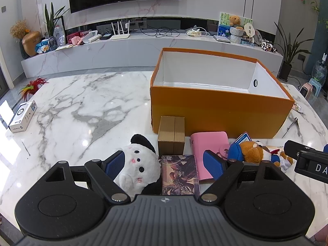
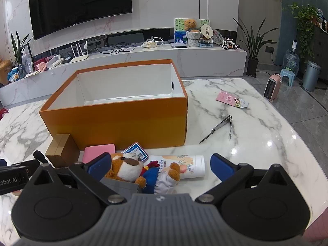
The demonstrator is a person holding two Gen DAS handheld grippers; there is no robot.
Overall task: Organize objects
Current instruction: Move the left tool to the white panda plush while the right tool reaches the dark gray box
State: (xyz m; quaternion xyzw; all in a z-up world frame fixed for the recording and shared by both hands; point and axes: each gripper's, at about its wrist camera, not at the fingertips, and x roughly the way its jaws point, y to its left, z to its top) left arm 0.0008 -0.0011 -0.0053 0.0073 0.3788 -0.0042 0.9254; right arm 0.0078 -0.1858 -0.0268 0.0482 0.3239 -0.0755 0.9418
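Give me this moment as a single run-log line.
left gripper: open, over panda plush | right gripper: open, over dog plush | orange box: empty

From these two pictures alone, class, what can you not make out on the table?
- Orange box floor: both views, hidden by its front wall.
- Picture book lower edge: left wrist view, cut off by the left gripper's body.
- Grey item under the plush dog: right wrist view, mostly covered by the dog and the right gripper.
- White tube lettering: too small to read.
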